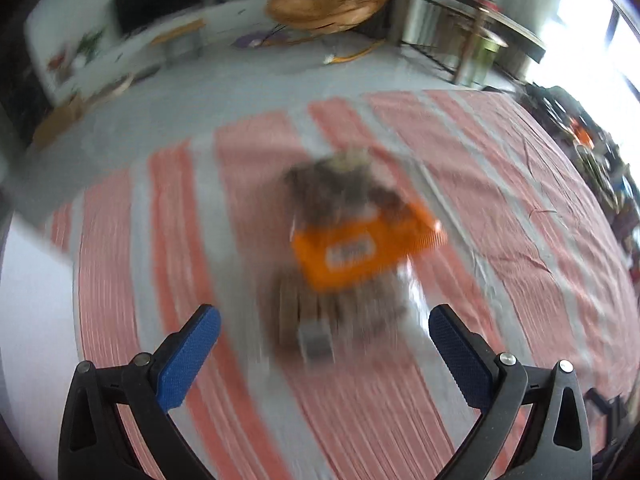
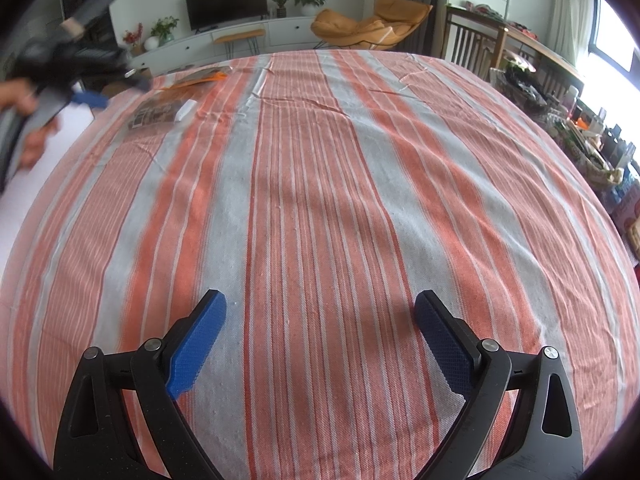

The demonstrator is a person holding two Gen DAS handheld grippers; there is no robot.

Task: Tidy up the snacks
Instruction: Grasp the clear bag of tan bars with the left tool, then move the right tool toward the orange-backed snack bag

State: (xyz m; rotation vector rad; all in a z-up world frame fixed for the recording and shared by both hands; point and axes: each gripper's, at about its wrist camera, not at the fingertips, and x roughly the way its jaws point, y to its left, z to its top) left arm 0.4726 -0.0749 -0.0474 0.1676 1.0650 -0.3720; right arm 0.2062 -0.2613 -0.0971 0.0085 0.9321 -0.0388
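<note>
Two hand-held tools work over a counter covered in an orange, red and grey striped cloth (image 2: 320, 200). The left tool (image 1: 324, 334) hovers above a clear snack packet (image 1: 344, 264) with an orange label band and brown contents; its blue pads are spread wide and pinch nothing. The packet lies flat on the cloth, straight ahead of that tool and between the lines of its two pads, though not touching them. This view is heavily smeared by motion, so the packet's edges and the small grey piece at its near end cannot be made out clearly. The right tool (image 2: 320, 340) hangs over bare cloth, well apart from the packet, its pads also spread and empty. From the right wrist view the packet (image 2: 160, 114) sits near the far left edge of the counter, with a person's hand (image 2: 36, 146) just beside that edge. The risks, as a judgement — a quick, unsteady approach could close on the slippery film off-centre, crush the contents, or nudge the packet over the nearby edge; the loose cloth could also bunch up and be pinched with it. Counted: one snack packet, two tools, one striped cloth, one visible hand — no bin or tray for sorting appears in either view.
</note>
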